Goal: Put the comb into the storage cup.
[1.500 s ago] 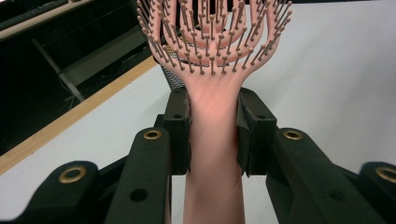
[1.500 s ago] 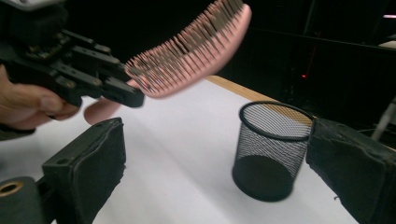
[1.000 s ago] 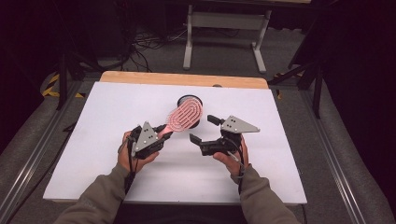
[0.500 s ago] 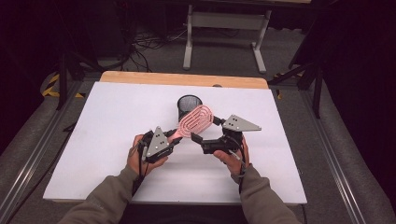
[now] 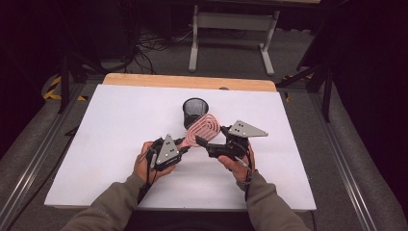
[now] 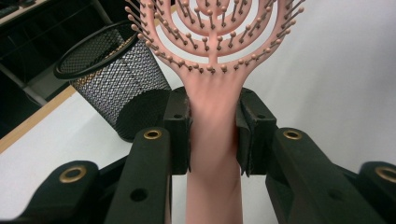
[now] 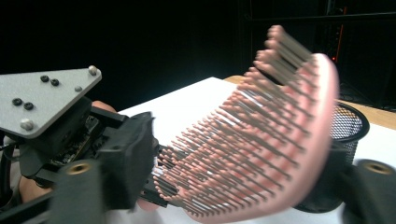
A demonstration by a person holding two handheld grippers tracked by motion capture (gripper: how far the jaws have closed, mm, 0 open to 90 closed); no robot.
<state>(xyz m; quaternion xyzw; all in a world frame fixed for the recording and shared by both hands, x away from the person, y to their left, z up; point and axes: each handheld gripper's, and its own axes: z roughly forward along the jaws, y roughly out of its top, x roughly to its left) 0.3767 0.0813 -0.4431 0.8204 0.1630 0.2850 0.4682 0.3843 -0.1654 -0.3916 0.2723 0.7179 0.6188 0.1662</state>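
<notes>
The left gripper [image 5: 179, 147] holds the pink brush [image 6: 215, 116] by its handle, clamped between its jaws. The right gripper's [image 7: 243, 186] jaws have just been closing, the brush head between them, near the mesh cup [image 5: 194, 111].

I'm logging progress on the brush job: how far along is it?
Done: the left gripper clamps the brush by its handle, above the table. In hand: the right gripper's jaws have just been closing around the brush head. Left: the brush isn't in the mesh cup yet.
</notes>
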